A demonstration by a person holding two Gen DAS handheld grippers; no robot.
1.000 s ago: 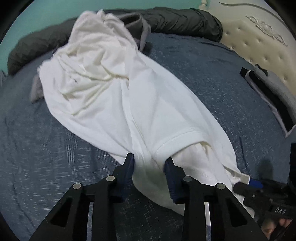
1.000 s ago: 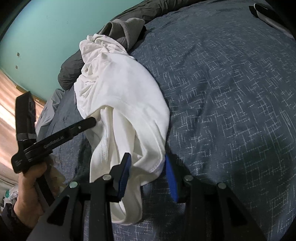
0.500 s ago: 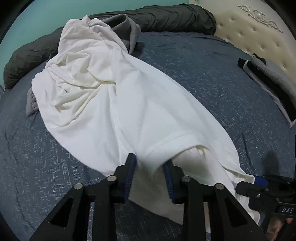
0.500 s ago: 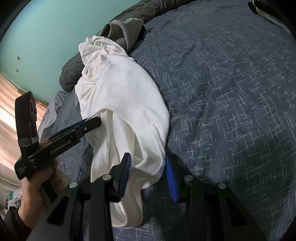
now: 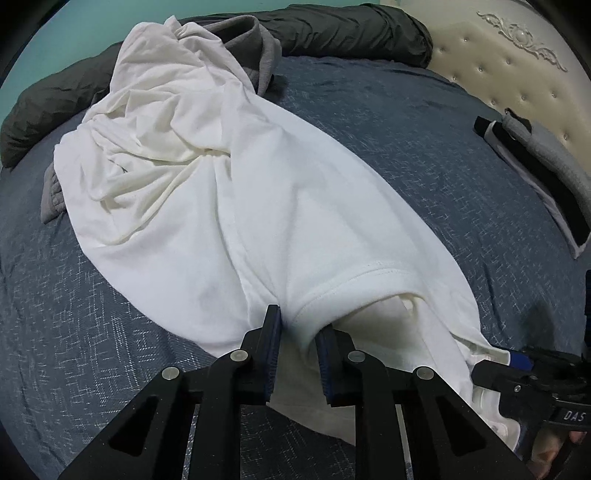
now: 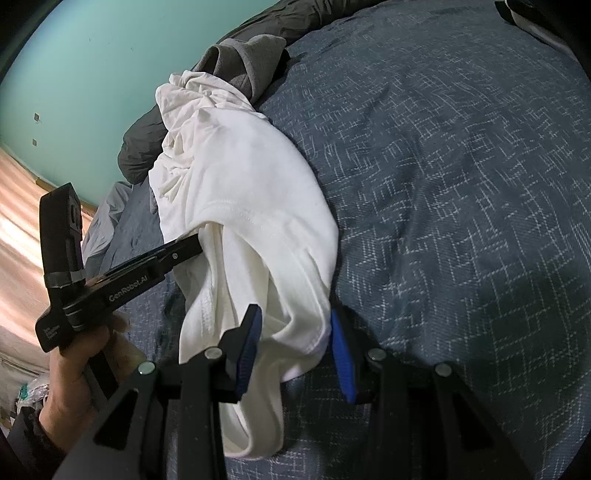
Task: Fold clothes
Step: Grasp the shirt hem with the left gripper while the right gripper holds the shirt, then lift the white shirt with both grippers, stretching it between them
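A white T-shirt point(image 5: 258, 192) lies crumpled and stretched out along a blue bedspread point(image 5: 406, 129). In the left wrist view my left gripper point(image 5: 298, 328) sits at the stitched sleeve hem, and its jaws are closing with a bunch of the hem between the pads. A person's hand point(image 6: 74, 387) holds that left gripper point(image 6: 192, 245) at the shirt's point(image 6: 251, 177) left side. My right gripper point(image 6: 295, 343) stands part open over the shirt's lower hem. Cloth hangs loosely between its blue pads, unpinched. It also shows as the right gripper point(image 5: 517, 363) at the shirt's near right corner.
A grey hooded garment point(image 5: 258, 48) lies under the shirt's far end, against a dark rolled quilt point(image 5: 351, 29). Folded grey and black clothes point(image 5: 535, 158) rest near the cream tufted headboard point(image 5: 517, 66). The bed's left edge drops to a wooden floor point(image 6: 18, 221) below a teal wall point(image 6: 92, 74).
My left gripper's jaws have narrowed around the sleeve hem and it has edged slightly forward. The right gripper and the cloth in it have stayed put.
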